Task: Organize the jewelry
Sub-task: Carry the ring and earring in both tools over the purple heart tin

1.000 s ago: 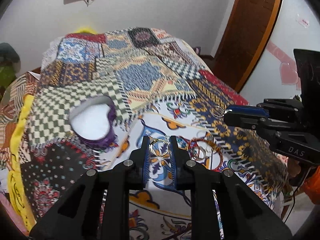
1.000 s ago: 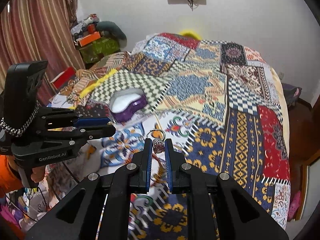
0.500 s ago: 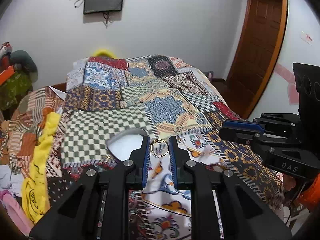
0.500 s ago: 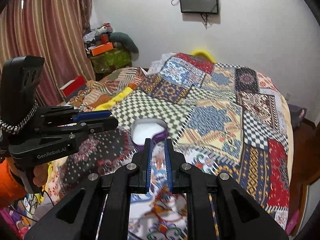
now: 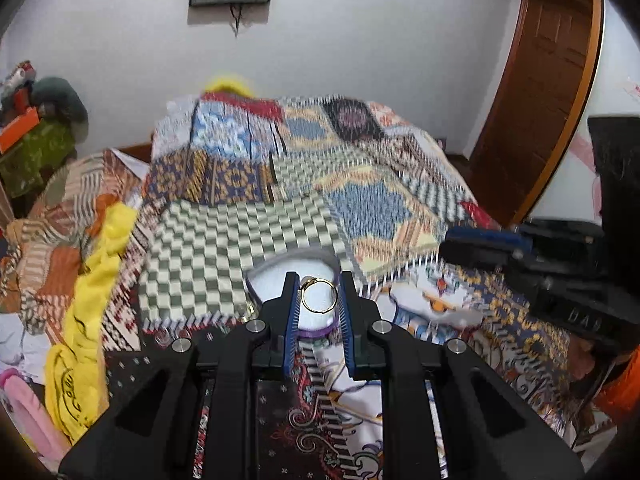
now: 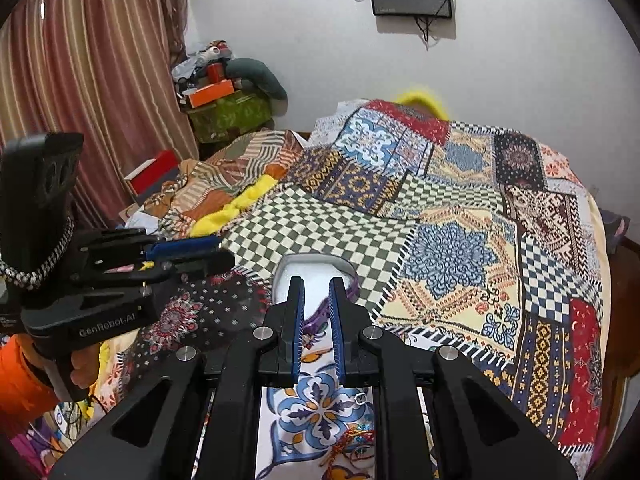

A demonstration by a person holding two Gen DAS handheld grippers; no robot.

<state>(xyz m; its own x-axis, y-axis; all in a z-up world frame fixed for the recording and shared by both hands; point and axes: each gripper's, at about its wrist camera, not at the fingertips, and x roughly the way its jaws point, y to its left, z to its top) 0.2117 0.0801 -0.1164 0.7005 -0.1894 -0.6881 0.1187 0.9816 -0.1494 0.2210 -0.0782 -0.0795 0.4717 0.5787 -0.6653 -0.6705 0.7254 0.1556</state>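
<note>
My left gripper (image 5: 319,298) is shut on a gold ring (image 5: 319,295) and holds it just above the white inside of the purple heart-shaped jewelry box (image 5: 280,276) on the patchwork bedspread. My right gripper (image 6: 317,305) has its jaws a small gap apart with nothing visible between them; it hovers over the near side of the same box (image 6: 316,270). The left gripper also shows at the left of the right wrist view (image 6: 212,254), and the right gripper at the right of the left wrist view (image 5: 452,242). Red bangles (image 6: 352,446) lie on the bedspread below the right gripper.
The patchwork bedspread (image 6: 460,240) covers the bed. A yellow cloth (image 5: 92,300) lies along its left side. A cluttered pile (image 6: 224,100) stands in the far left corner by the curtain. A wooden door (image 5: 540,92) is at the right.
Both grippers moved forward from the loose jewelry to the heart-shaped box. The left still holds the gold ring. The ring seen in the right gripper one second ago no longer shows.
</note>
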